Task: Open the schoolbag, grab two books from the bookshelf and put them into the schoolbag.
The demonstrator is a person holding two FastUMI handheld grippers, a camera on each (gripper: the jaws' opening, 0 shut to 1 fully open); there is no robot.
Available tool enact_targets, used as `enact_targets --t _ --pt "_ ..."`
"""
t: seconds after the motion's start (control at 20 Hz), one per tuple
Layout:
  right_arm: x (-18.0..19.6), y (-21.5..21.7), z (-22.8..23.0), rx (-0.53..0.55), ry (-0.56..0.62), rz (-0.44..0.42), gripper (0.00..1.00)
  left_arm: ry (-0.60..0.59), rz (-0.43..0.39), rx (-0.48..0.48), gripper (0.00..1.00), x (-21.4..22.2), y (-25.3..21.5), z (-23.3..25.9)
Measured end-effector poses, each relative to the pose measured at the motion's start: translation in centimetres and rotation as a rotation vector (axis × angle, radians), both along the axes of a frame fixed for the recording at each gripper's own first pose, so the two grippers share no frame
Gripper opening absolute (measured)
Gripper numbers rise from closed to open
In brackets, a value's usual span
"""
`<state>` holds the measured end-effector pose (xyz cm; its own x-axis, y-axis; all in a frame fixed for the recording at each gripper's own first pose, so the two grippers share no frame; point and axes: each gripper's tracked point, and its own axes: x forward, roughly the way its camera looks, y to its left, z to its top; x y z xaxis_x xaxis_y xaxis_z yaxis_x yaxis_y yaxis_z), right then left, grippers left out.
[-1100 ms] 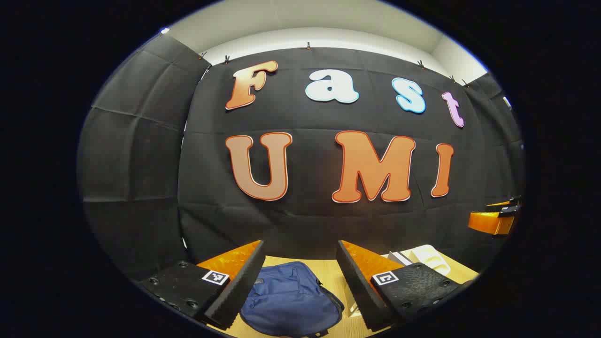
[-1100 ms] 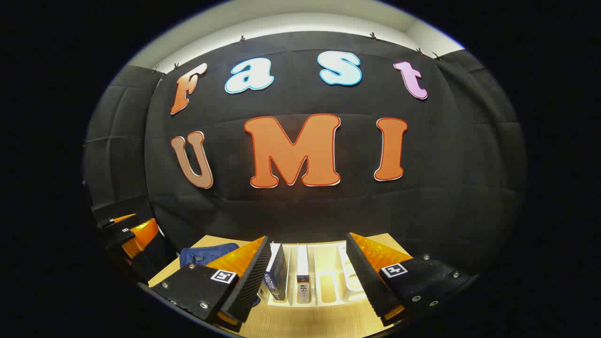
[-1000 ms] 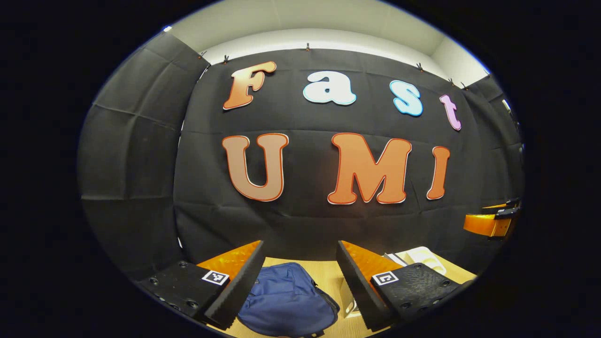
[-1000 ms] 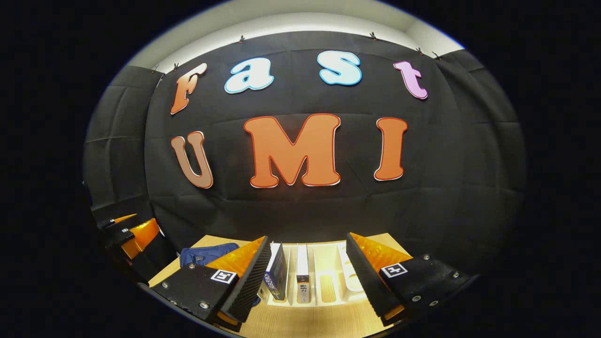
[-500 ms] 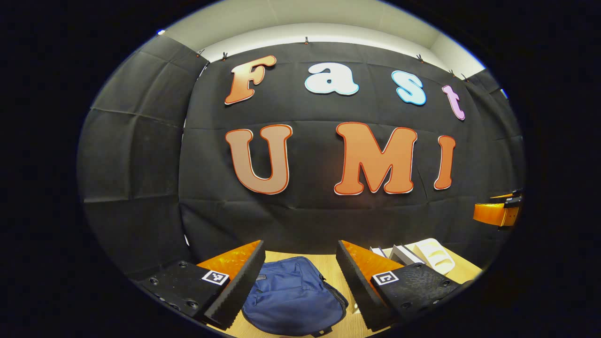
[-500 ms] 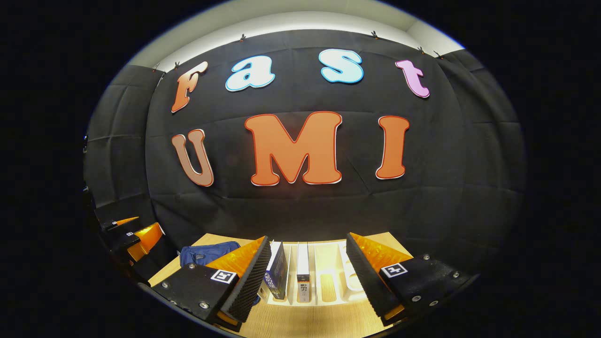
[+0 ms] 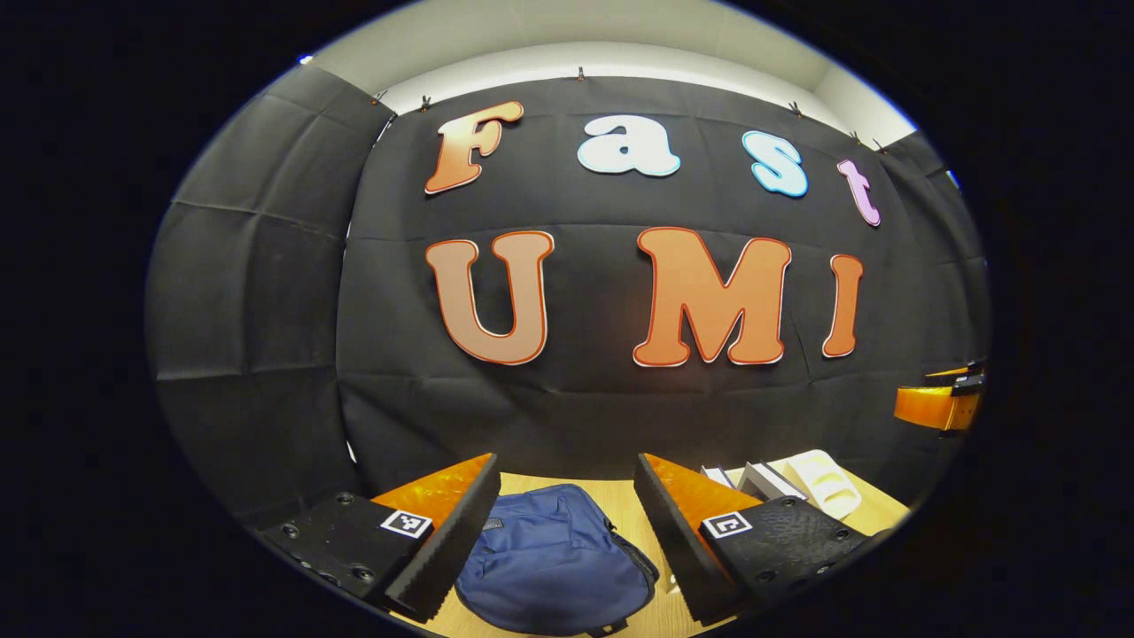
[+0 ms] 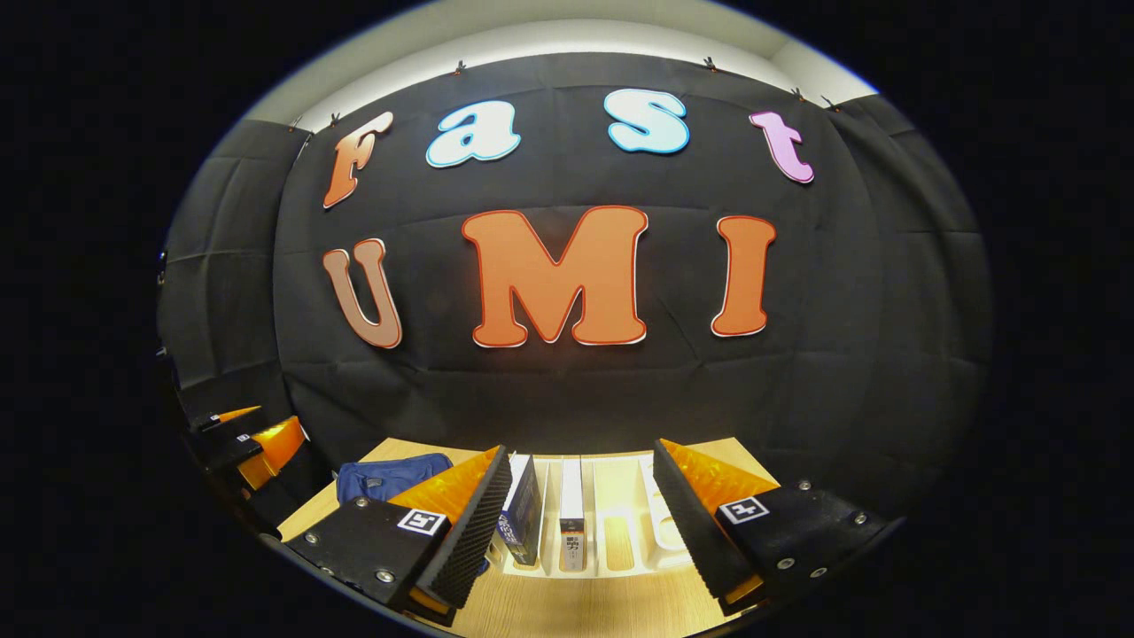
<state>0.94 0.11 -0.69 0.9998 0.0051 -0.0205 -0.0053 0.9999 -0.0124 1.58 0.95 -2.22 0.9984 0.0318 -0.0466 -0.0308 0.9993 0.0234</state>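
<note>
A blue schoolbag (image 7: 554, 563) lies zipped on the wooden table (image 7: 620, 501), right below my open left gripper (image 7: 567, 492), which holds nothing. In the right gripper view the schoolbag (image 8: 390, 477) sits at the left. A white bookshelf (image 8: 611, 523) stands ahead of my open right gripper (image 8: 580, 483), apart from it. Two books stand upright in its left slots: a dark blue book (image 8: 523, 509) and a white-spined book (image 8: 571, 514). The bookshelf (image 7: 819, 483) is at the right in the left gripper view.
The black cloth wall closes the back of the table. The other gripper (image 7: 939, 403) hangs at the far right of the left gripper view, and at the far left (image 8: 252, 443) in the right gripper view. Bare table (image 8: 585, 607) lies before the bookshelf.
The left gripper's view has tipped down slightly, so the schoolbag and bookshelf show a little more. The right gripper has hardly moved. Both stay open.
</note>
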Motion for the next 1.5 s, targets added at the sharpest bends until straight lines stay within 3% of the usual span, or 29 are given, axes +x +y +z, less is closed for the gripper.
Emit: enact_targets --t 0.4,0.6,0.95,1.0,1.05,1.25,1.5 --pt "0.1 0.6 0.3 0.004 -0.027 0.018 0.95 -0.028 -0.032 -0.029 0.95 0.2 -0.7 0.2" --pt "0.0 0.9 0.4 -0.016 -0.049 0.022 0.96 -0.101 -0.087 -0.050 0.94 -0.3 -1.5 1.0" --pt "-0.5 -0.3 -0.8 -0.004 -0.025 -0.010 0.96 -0.095 -0.062 -0.014 0.94 -0.3 -0.9 -0.2" --pt "-0.7 -0.4 -0.8 -0.002 -0.022 -0.013 1.00 -0.091 -0.063 -0.007 0.94 -0.2 -1.1 -0.5" --pt "-0.7 -0.5 -0.9 0.002 -0.020 -0.013 0.96 -0.085 -0.063 0.002 0.94 -0.2 -1.2 -0.6" --pt "-1.0 -1.2 -1.3 0.009 -0.012 -0.022 0.96 -0.048 -0.058 0.083 0.94 0.2 -1.8 -2.6" --pt "-1.3 -3.1 -2.9 0.031 0.027 -0.054 0.95 0.058 -0.064 0.322 0.95 1.0 -3.9 -10.2"
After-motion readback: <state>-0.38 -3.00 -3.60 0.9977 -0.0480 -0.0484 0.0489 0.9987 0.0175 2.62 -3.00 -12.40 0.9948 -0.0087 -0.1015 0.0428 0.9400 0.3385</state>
